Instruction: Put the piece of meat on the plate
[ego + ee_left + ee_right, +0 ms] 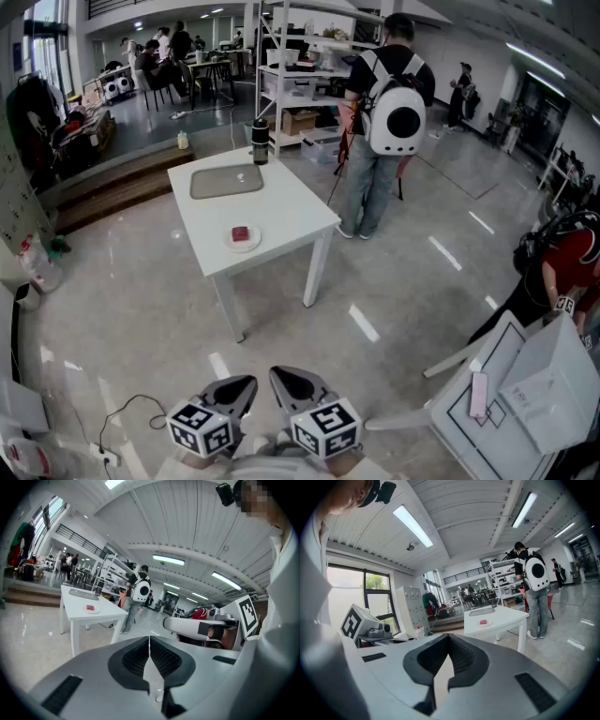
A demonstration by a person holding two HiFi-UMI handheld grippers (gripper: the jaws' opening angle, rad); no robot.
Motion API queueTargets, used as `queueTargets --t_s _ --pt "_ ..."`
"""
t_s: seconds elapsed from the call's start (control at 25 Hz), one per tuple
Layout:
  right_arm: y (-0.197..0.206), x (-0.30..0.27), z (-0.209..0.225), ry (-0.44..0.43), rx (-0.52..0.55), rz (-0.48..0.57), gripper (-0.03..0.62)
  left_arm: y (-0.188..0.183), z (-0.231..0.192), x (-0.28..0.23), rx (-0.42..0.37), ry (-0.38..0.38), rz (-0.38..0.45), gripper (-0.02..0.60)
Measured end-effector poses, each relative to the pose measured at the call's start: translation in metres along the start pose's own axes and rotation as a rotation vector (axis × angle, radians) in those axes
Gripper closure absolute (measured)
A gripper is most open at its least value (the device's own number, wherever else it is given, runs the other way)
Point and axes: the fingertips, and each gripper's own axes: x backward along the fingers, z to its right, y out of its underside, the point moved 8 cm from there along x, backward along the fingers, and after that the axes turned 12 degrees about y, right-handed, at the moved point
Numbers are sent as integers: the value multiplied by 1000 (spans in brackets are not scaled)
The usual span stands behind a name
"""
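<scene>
1. Our left gripper point(246, 384) and right gripper point(281, 377) hang low and close to the body, side by side and well back from the table point(281, 211).
2. The left jaws are pressed together with nothing between them. The right ones are the same: closed and empty.
3. The meat point(241, 232), a small red piece, lies on the plate point(254, 244) near the table's front edge. A tray point(226, 180) and a dark bottle point(260, 141) stand further back.
4. By our reading the placing looks already done — though from this far off we cannot tell whether the piece sits squarely on the plate.
5. If we go in to check or adjust, we should walk up to the near side, clear of the person with the backpack point(380, 141) at the far corner.
6. We should open one gripper only once it is beside the plate, and bring it in low and level — that way the jaws don't push the plate toward the edge.
</scene>
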Motion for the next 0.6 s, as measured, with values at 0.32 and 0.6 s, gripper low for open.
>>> queueTargets --t_s 0.32,0.6 --pt "1 -5 10 -7 12 -9 579 -1 -3 -9 4 -2 9 566" --pt "4 -10 19 -15 11 -26 579 -2 -7 -16 26 -13 24 566"
